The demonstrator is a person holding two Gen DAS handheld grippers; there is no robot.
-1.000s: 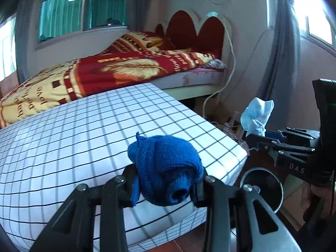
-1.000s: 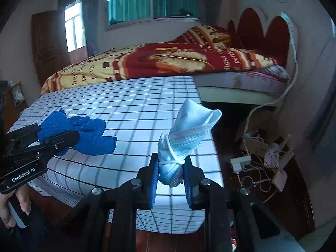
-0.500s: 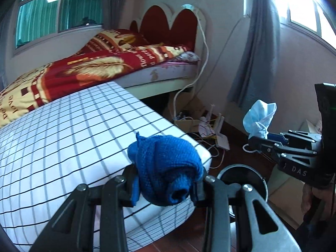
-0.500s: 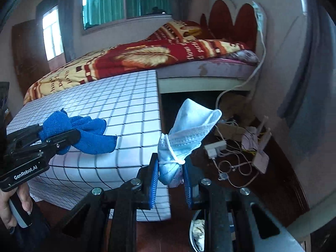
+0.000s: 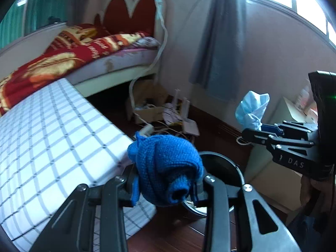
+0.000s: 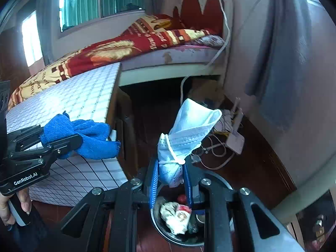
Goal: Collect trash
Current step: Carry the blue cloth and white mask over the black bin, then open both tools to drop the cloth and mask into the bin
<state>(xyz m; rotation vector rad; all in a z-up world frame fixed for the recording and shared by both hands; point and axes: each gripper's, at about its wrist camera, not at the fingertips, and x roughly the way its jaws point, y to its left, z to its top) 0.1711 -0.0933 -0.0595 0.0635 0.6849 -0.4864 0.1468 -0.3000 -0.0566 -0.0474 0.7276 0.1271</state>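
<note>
Trash is held in both hands: the left gripper (image 5: 166, 191) is clamped on a bunched blue knit cloth (image 5: 166, 168), just past the corner of the checked mattress (image 5: 52, 147). The right gripper (image 6: 171, 180) pinches a crumpled pale blue face mask (image 6: 189, 134) directly above a round black bin (image 6: 218, 181) on the floor, with wrappers and scraps inside it.

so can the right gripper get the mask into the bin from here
Probably yes. The right gripper is shut on the mask almost directly above the open bin, with nothing between them. The bin already holds some trash but looks to have room.
</note>
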